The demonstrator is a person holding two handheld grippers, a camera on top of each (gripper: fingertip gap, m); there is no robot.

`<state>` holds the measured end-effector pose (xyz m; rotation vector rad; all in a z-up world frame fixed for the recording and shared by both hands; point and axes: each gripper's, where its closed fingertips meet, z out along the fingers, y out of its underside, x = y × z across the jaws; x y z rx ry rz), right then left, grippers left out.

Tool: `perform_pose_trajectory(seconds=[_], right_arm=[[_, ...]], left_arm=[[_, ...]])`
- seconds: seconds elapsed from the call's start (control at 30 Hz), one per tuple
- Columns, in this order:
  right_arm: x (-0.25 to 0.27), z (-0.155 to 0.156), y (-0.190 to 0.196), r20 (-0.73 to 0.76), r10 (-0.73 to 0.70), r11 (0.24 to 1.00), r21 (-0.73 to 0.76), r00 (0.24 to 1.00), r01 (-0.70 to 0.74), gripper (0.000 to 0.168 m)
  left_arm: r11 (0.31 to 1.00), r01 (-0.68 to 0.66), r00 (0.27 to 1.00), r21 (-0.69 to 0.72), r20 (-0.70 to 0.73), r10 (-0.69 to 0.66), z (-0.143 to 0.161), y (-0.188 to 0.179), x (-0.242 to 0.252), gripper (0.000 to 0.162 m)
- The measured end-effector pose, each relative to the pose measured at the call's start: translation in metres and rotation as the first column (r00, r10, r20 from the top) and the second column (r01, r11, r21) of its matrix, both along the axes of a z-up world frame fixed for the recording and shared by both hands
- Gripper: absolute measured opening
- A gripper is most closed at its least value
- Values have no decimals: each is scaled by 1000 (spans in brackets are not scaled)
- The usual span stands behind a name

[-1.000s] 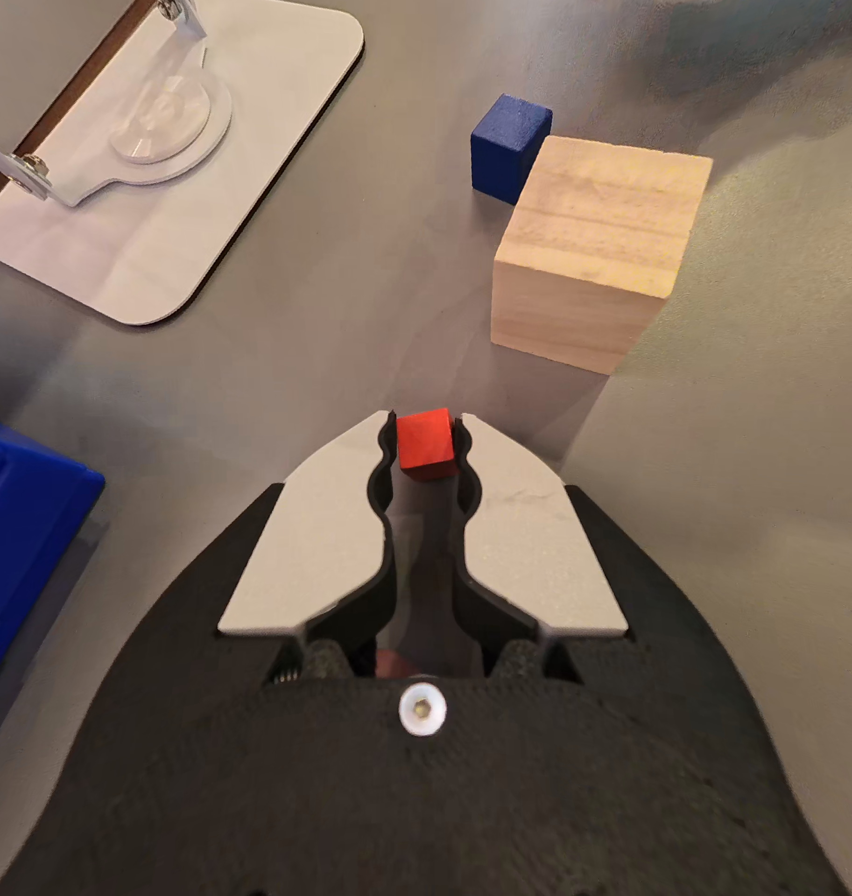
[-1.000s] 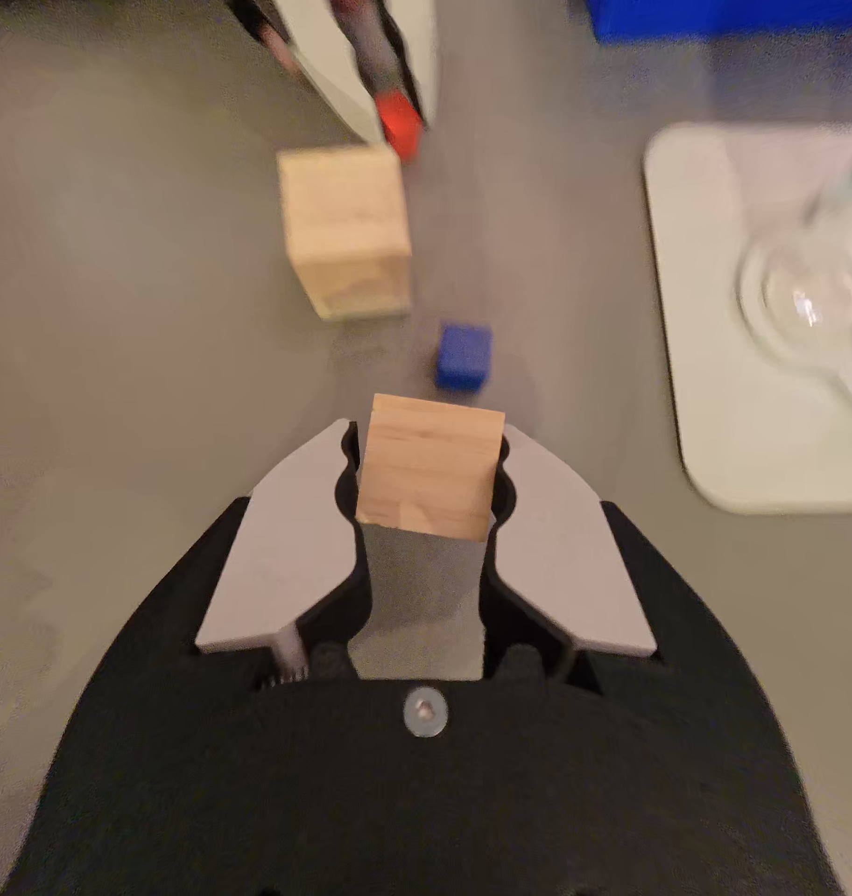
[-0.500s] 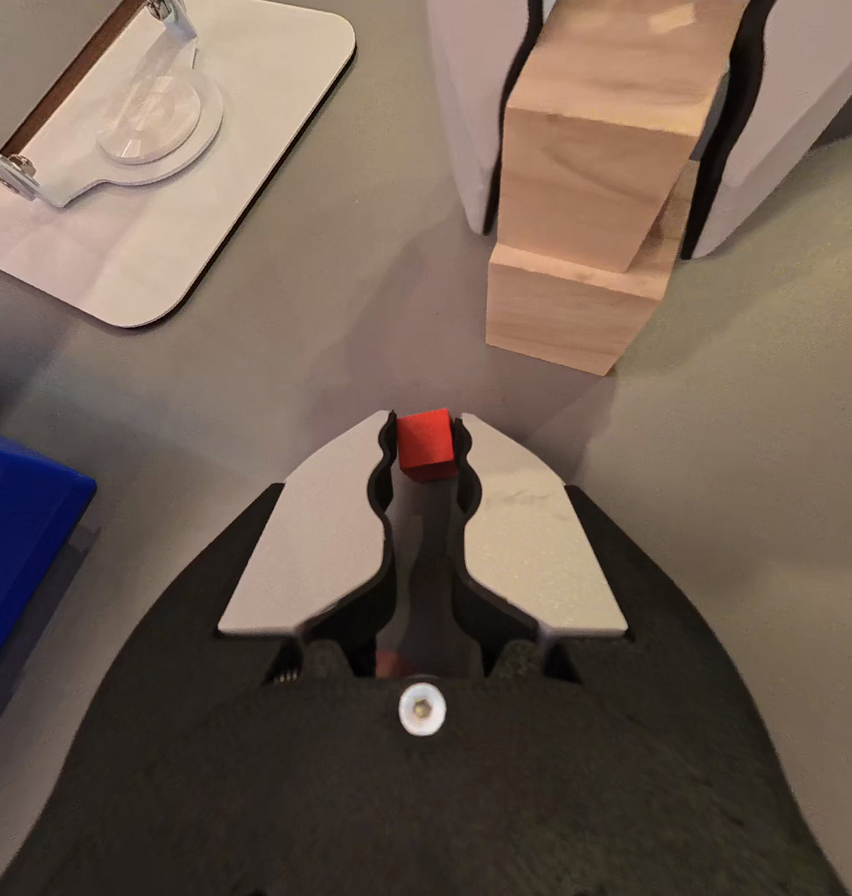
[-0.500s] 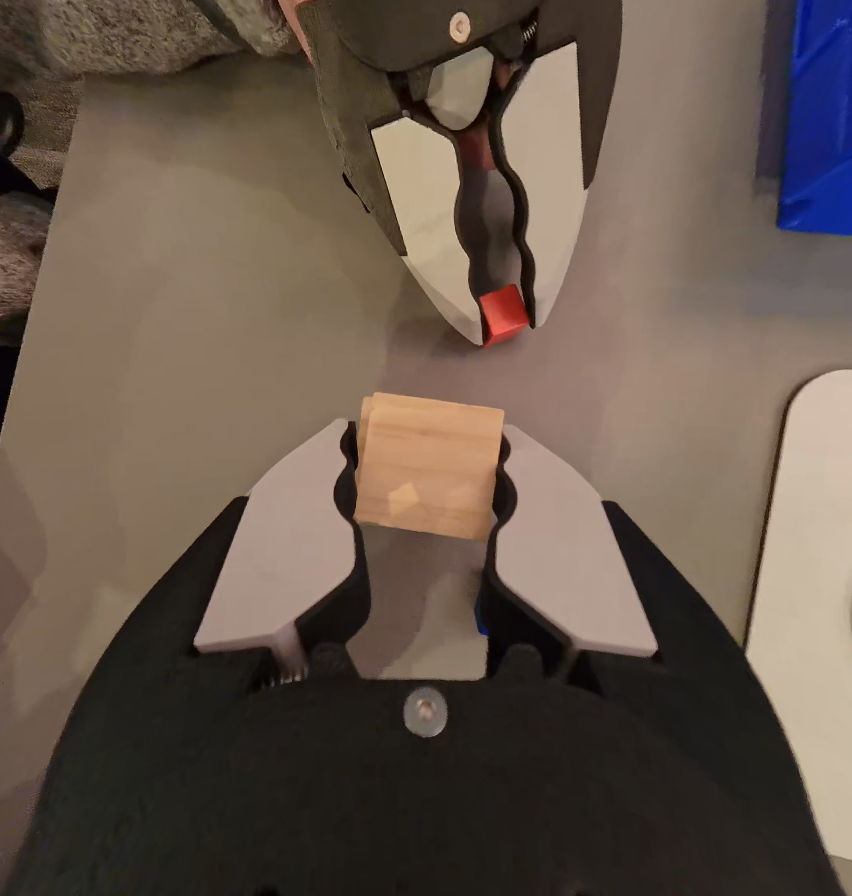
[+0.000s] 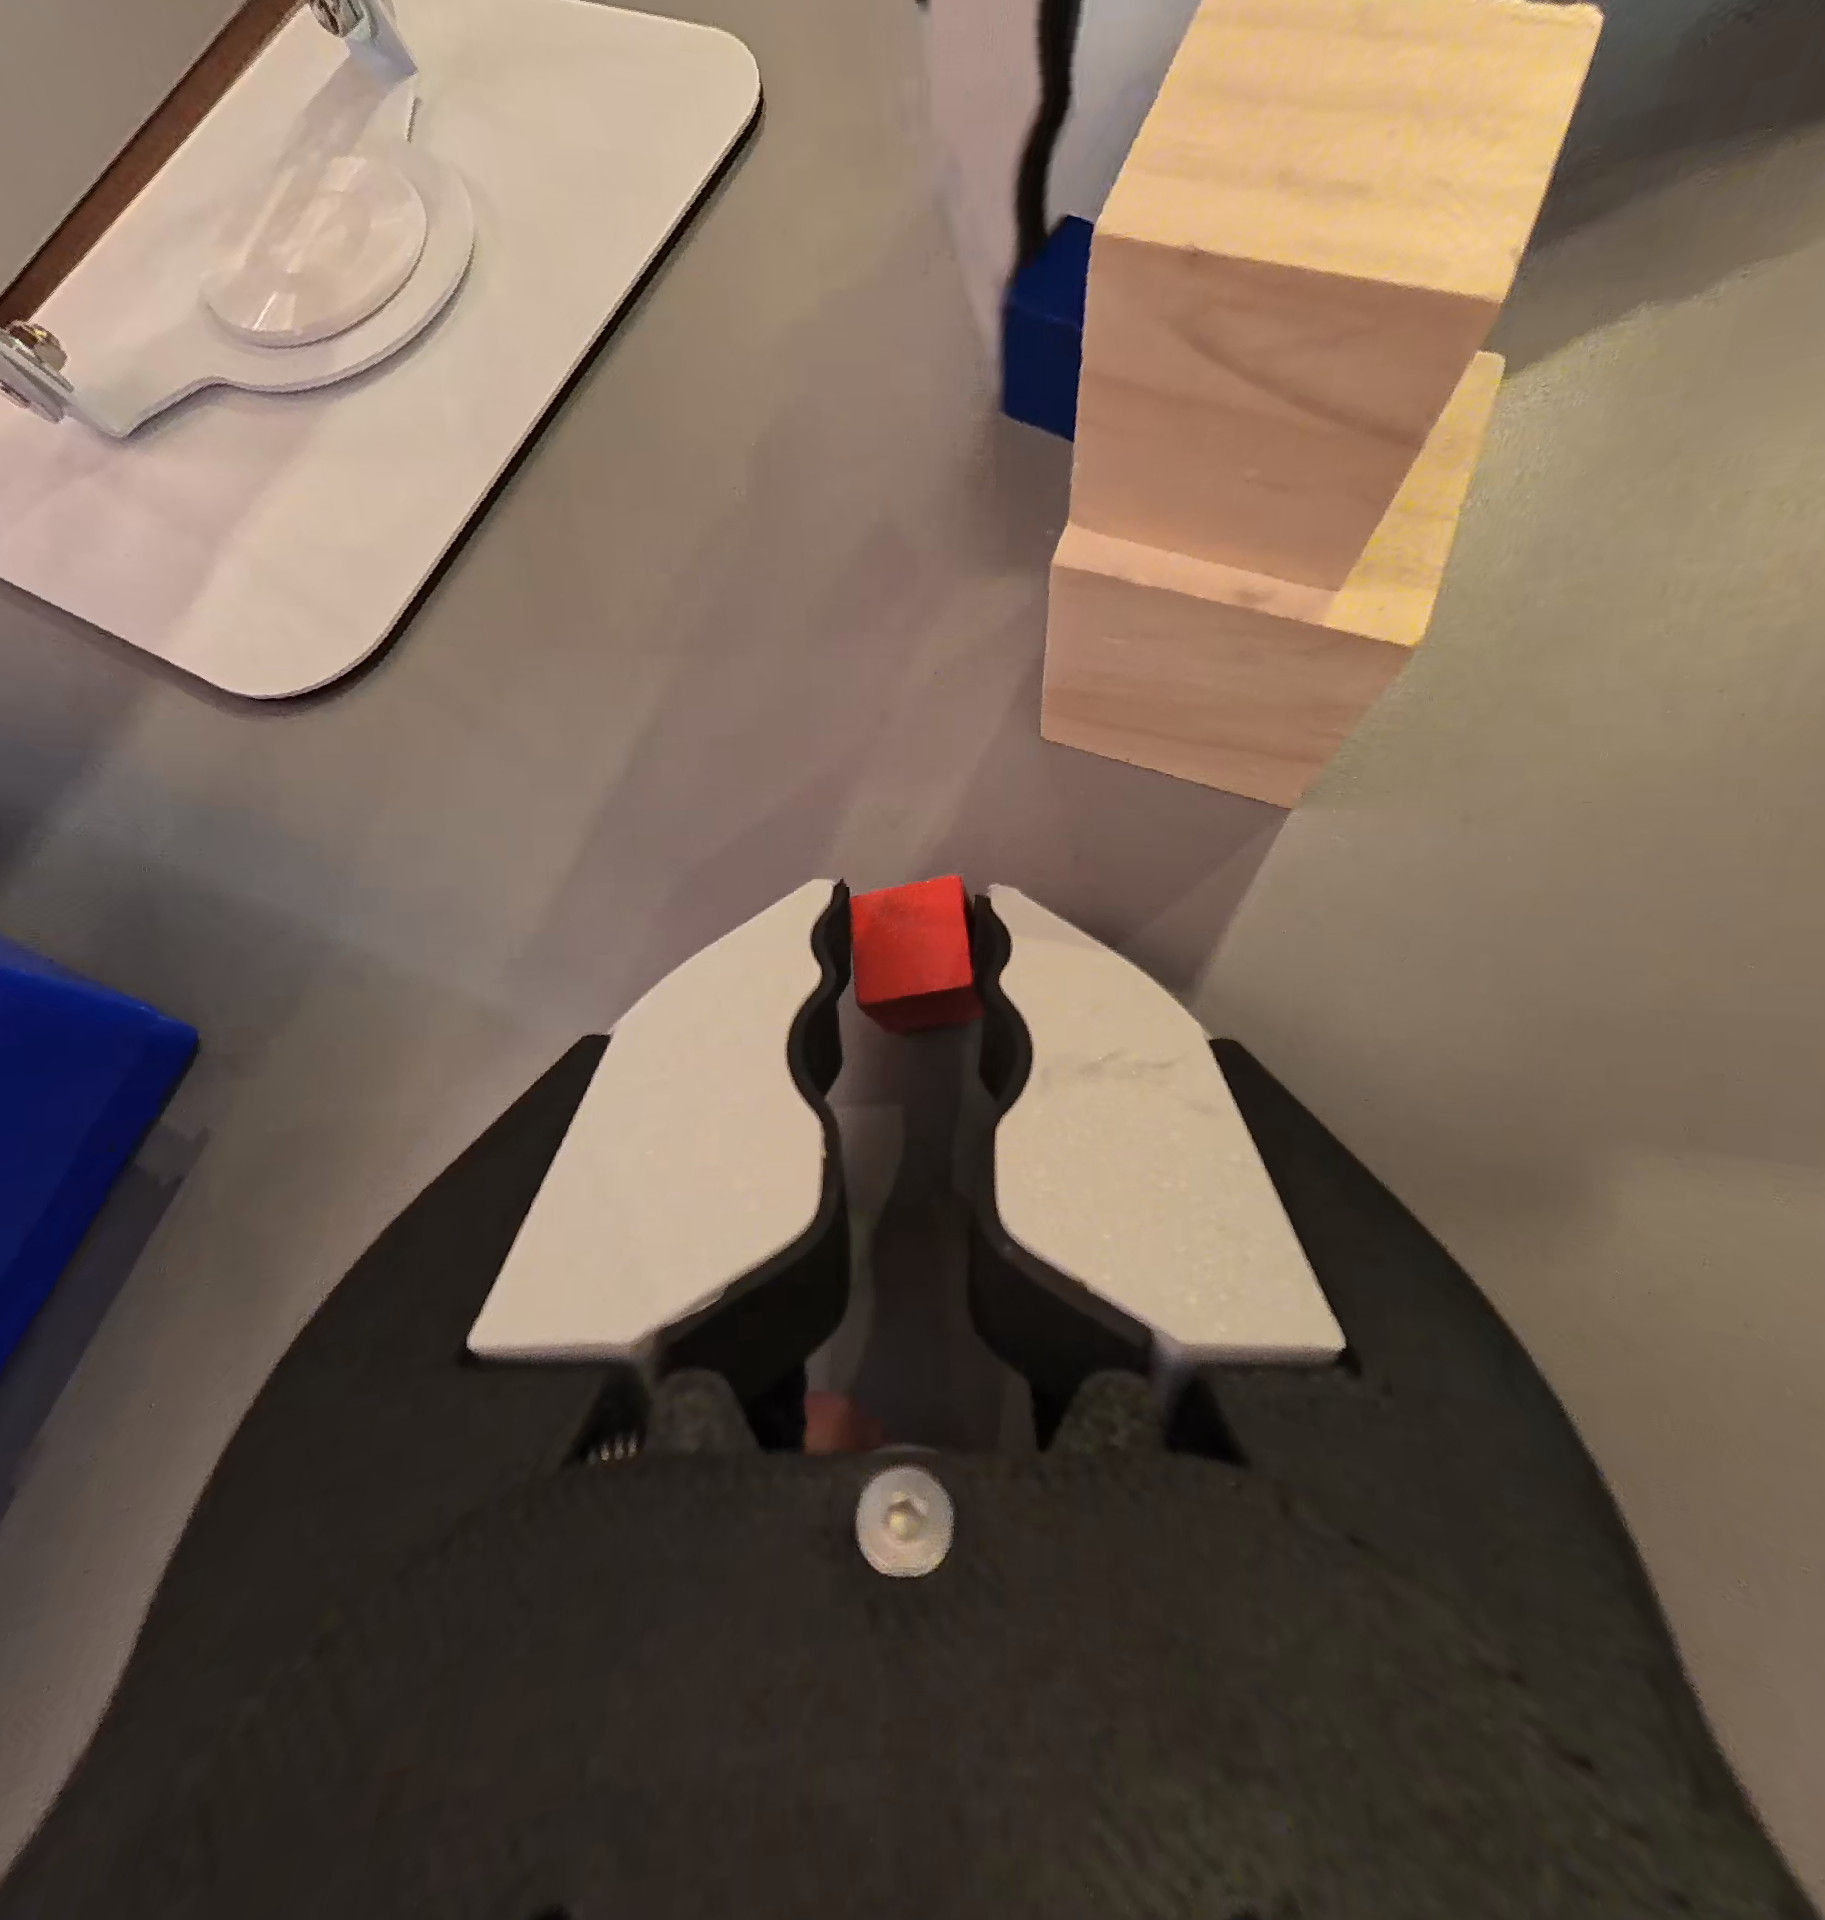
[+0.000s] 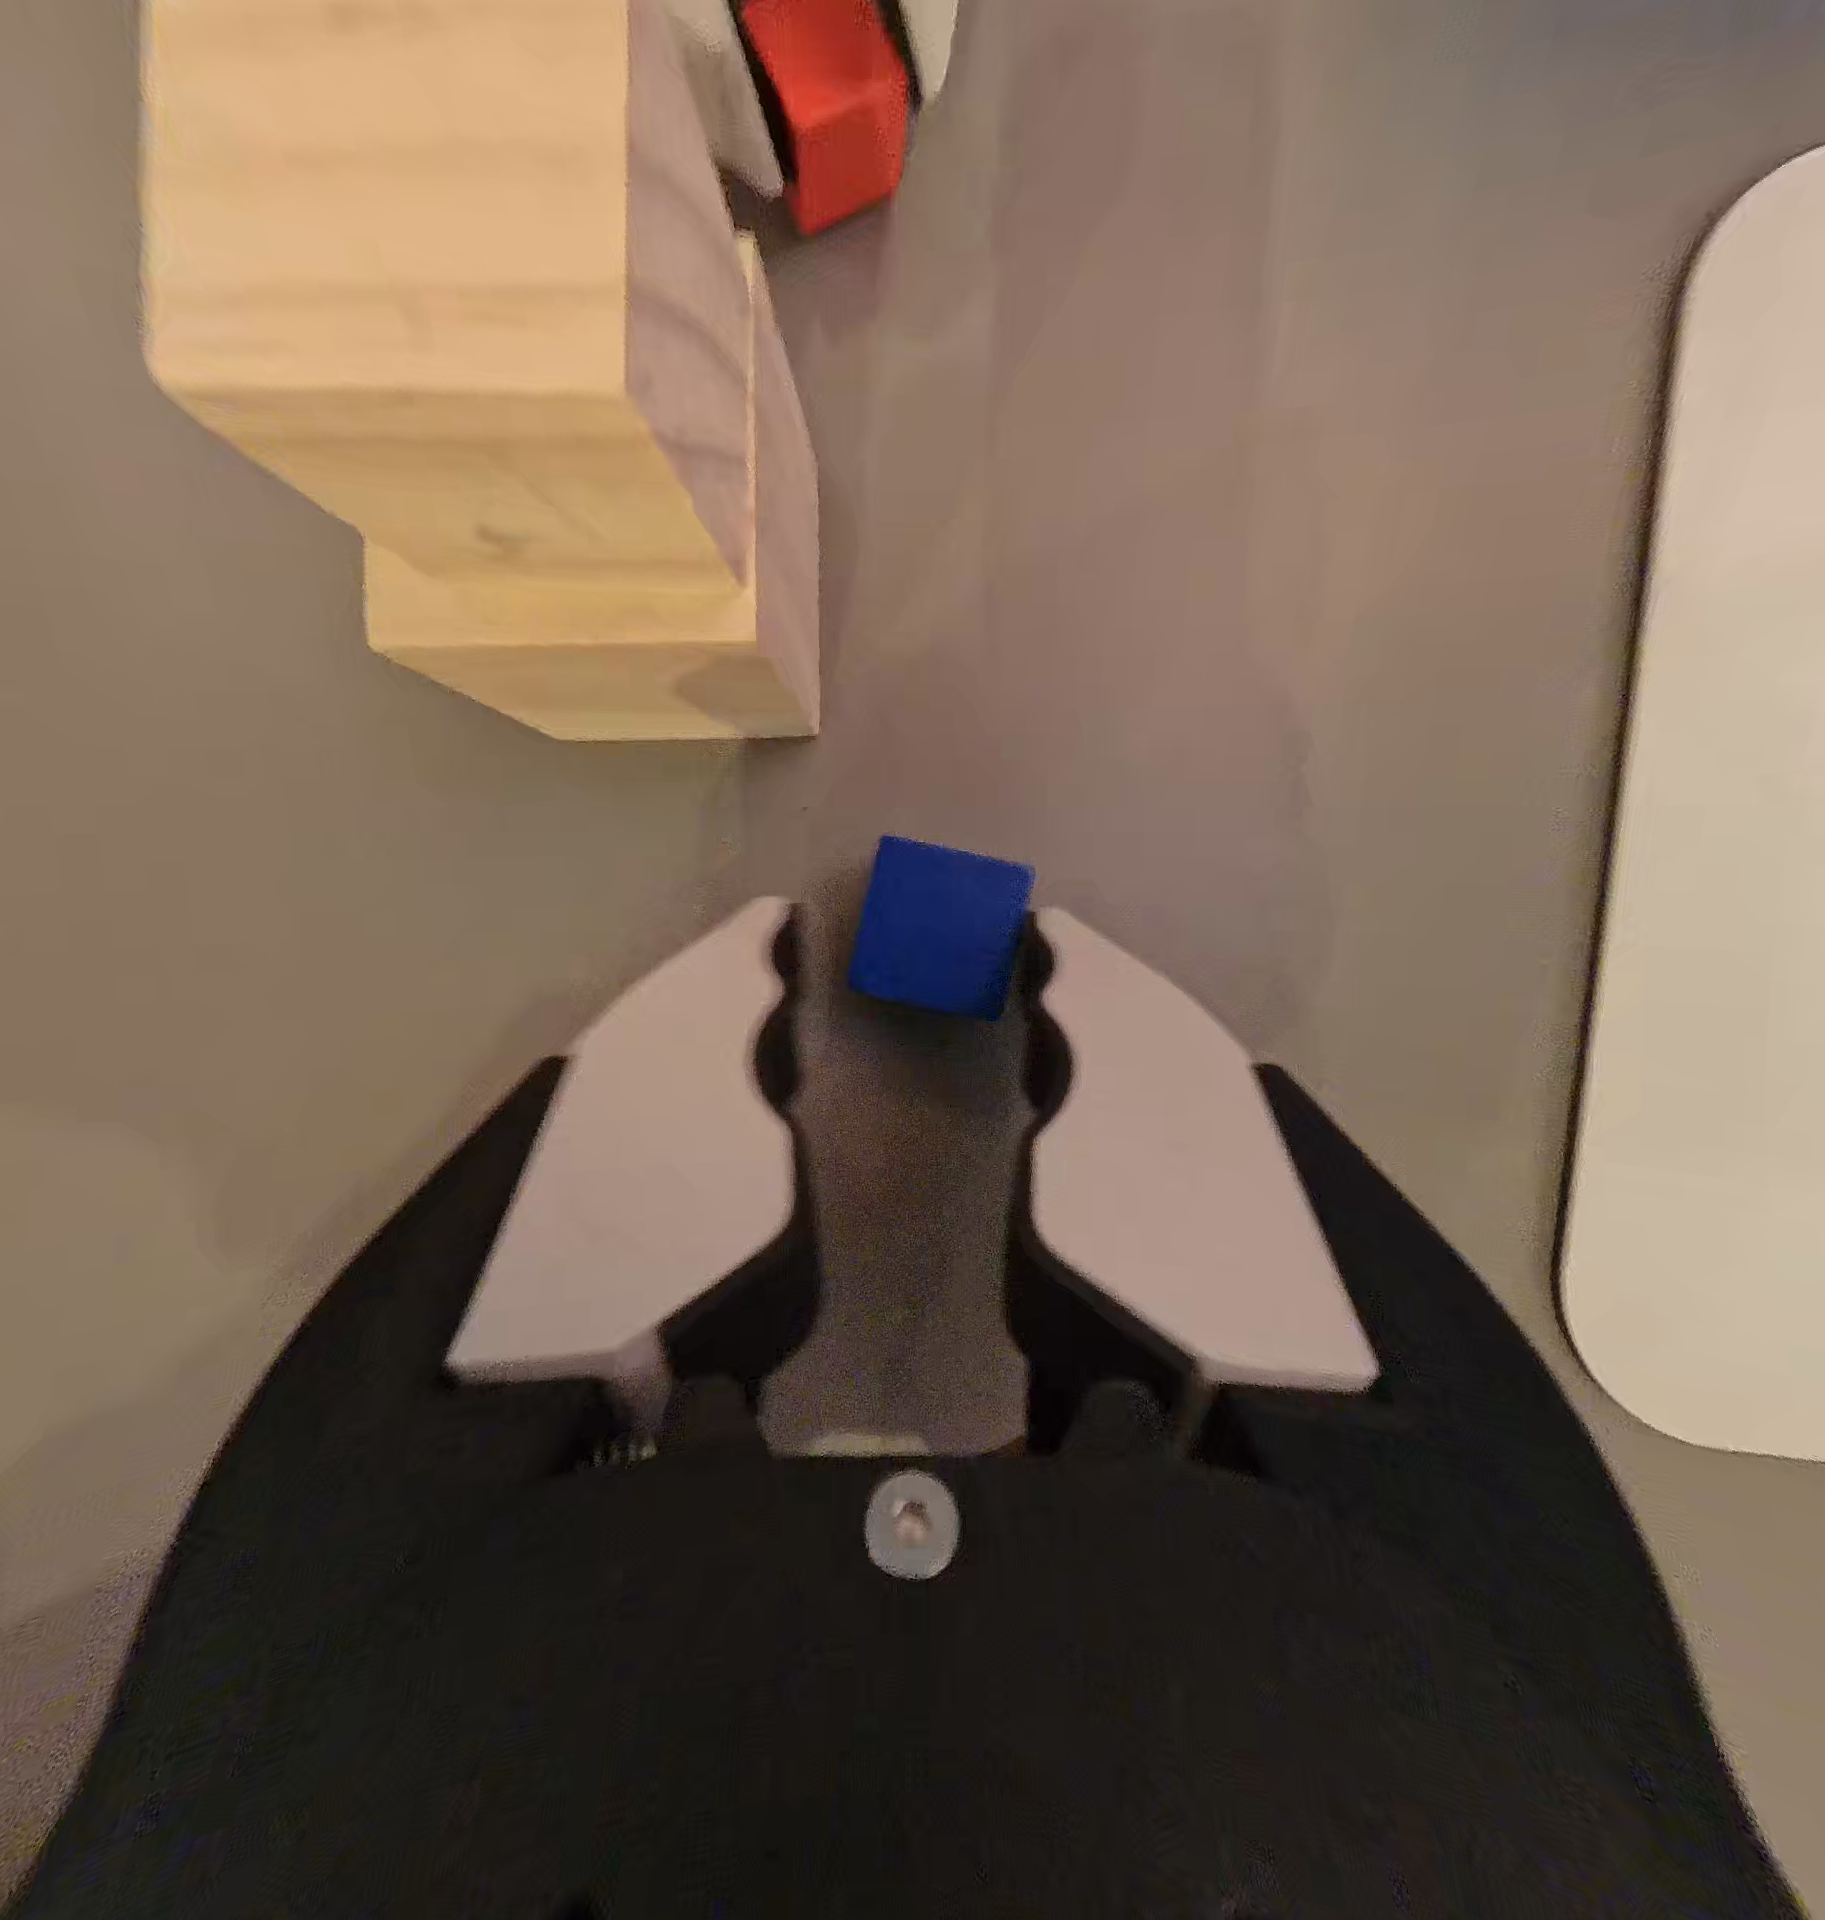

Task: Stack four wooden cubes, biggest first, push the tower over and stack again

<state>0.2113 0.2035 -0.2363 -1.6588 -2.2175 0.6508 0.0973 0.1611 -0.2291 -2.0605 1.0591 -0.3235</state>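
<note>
My left gripper [image 5: 910, 906] is shut on a small red cube [image 5: 908, 954] and holds it just short of the stack. A medium wooden cube [image 5: 1303, 260] rests on the big wooden cube [image 5: 1199, 665], offset toward one corner. A small blue cube [image 5: 1043, 332] lies on the table behind the stack. In the right wrist view my right gripper [image 6: 913, 920] is open, with the blue cube [image 6: 939, 925] between its fingertips, close to the right finger. The stack [image 6: 388, 260] stands ahead on the left, and the red cube [image 6: 846, 125] shows beyond it.
A white board with a clear plastic stand [image 5: 316, 416] lies at the far left, and its edge shows in the right wrist view [image 6: 1770, 831]. A blue bin [image 5: 35, 1143] sits at the left edge. The grey tabletop [image 5: 679, 727] lies between them. Across from one pair of fingers to the other is roughly 12 cm.
My right gripper has let go of the medium wooden cube on top of the big one, pulled back and come down around the blue cube. My left gripper has hardly moved.
</note>
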Motion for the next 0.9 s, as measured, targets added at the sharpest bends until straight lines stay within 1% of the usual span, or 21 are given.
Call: perform_pose_trajectory(seconds=[0.03, 0.1, 0.17, 0.23, 0.27, 0.33, 0.4, 0.5, 0.57, 0.67, 0.7, 0.8, 0.87, 0.9], right_arm=[[-2, -1, 1, -4, -2, 1000, 9, 1000, 2, 29], [-4, 10, 3, -25, -6, 1000, 26, 1000, 6, 29], [-14, 45, -3, -132, 2, 1000, -9, 991, -3, 29], [-24, 79, -13, -211, 30, 999, -10, 977, -33, 29], [-28, 92, -19, -229, 46, 999, -12, 972, -51, 29], [-36, 108, -30, -237, 82, 996, -19, 968, -89, 29], [-42, 109, -37, -205, 108, 993, -19, 973, -114, 29], [-45, 96, -46, -137, 124, 991, -34, 983, -130, 29], [-47, 89, -47, -117, 120, 992, -23, 986, -123, 29], [-49, 91, -52, -135, 119, 992, -37, 984, -125, 30], [-50, 94, -53, -153, 112, 992, -46, 982, -120, 40], [-44, 104, -45, -198, 81, 995, -44, 977, -91, 54], [-36, 112, -39, -247, 49, 996, -59, 968, -65, 56], [-30, 112, -34, -257, 30, 997, -60, 966, -47, 55]], left_arm=[[1000, 0, 1000, 0, 0, 0, 0, 0, 0, 22], [1000, 0, 1000, -2, 2, 0, 0, 0, 0, 22], [1000, 0, 1000, -3, 3, 0, 0, 0, 0, 22], [1000, 0, 1000, -6, 5, 0, 0, 0, 0, 22], [1000, 0, 1000, -7, 6, 0, 0, 0, 0, 22], [1000, 0, 1000, -5, 4, 0, 0, 0, 0, 22], [1000, 0, 1000, -4, 3, 0, 0, 0, 0, 22], [1000, 0, 1000, -5, 3, 0, 0, 0, 0, 22], [1000, 1, 1000, -4, 3, -1, 0, 0, 0, 22], [1000, 0, 1000, -7, 5, 0, 0, 0, 0, 22], [1000, 0, 1000, -6, 5, 0, 0, 0, 0, 22], [1000, -14, 999, 7, 31, 14, 5, 1, -2, 22], [999, -31, 996, 27, 83, 29, 19, 3, -5, 22], [998, -37, 992, 48, 126, 31, 32, 4, -4, 22]])
